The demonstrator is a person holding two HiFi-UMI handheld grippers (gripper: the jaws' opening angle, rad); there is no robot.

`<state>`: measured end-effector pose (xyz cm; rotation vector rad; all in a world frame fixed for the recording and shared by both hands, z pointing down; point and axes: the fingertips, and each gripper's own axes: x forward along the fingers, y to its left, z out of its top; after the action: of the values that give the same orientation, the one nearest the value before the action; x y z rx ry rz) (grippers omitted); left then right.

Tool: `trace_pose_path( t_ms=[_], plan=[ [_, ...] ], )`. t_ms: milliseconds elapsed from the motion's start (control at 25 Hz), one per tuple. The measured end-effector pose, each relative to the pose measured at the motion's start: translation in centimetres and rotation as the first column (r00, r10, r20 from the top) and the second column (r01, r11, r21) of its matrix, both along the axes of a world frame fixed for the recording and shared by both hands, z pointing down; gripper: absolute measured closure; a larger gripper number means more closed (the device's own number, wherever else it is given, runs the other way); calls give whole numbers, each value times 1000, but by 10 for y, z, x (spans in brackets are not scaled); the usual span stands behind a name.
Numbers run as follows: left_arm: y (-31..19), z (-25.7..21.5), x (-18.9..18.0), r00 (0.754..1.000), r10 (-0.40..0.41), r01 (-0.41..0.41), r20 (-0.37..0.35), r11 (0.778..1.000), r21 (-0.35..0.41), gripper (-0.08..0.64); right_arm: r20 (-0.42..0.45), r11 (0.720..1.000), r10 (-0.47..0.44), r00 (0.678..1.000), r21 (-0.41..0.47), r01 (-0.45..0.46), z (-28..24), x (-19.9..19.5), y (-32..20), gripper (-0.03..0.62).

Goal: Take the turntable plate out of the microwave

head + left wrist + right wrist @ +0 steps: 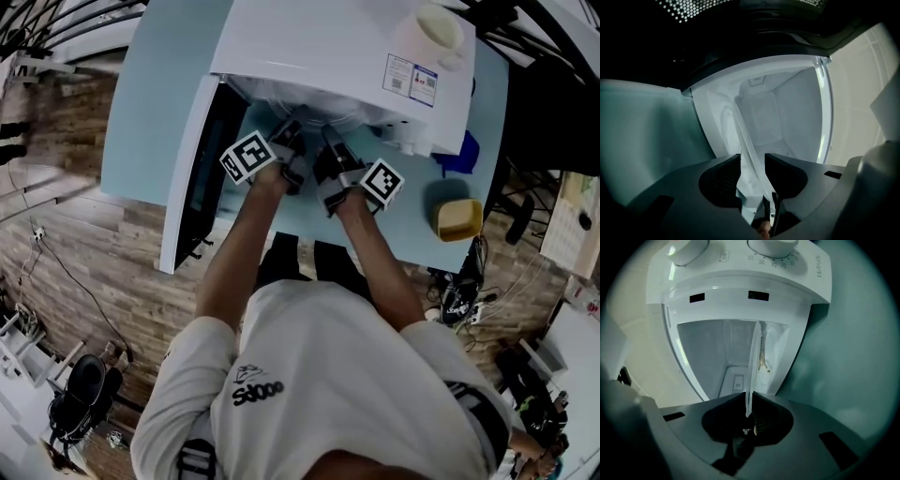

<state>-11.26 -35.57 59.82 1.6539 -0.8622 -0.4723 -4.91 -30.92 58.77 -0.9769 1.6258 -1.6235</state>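
Right gripper view: plate [752, 364] edge-on, right gripper [749, 401] clamping it; left gripper's [752, 159] jaws apart.

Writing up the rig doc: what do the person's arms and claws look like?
Left claw and right claw: dark grey moulded plastic, ribbed inner pads. Each carries a white cube with black square markers. Arms: white short-sleeved T-shirt, dark print. No cables visible.

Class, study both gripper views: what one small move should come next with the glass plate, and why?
Probably close the left gripper on the turntable plate. Its jaws stand apart with the glass rim between them, unpressed, while the right gripper alone is shut on the rim. The plate is at the mouth of the microwave, so a second grip should steady it.
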Motion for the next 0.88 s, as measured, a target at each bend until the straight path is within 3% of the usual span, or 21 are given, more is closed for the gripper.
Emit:
trace_pose_path(
  t_ms=[280,480,680,760,880],
  plan=[
    [-15,9,-3,998,-22,21,-61,1000,-10,378,11,1000,-20,1000,-4,20,1,-7,26,561],
    [-10,13,-4,994,-27,25,-105,999,-29,367,-59,999,-38,998,23,39,1,-8,30,560],
    [-4,18,-6,992,-4,-8,-122,995,-100,405,-108,998,-56,993,26,59,17,-21,44,561],
    [1,21,-8,994,17,-30,-110,993,-118,497,-96,999,-44,994,17,46,21,-25,52,560],
    [10,21,-12,989,35,-54,-143,990,-130,518,-103,998,-56,993,26,59,19,-31,61,560]
  ],
)
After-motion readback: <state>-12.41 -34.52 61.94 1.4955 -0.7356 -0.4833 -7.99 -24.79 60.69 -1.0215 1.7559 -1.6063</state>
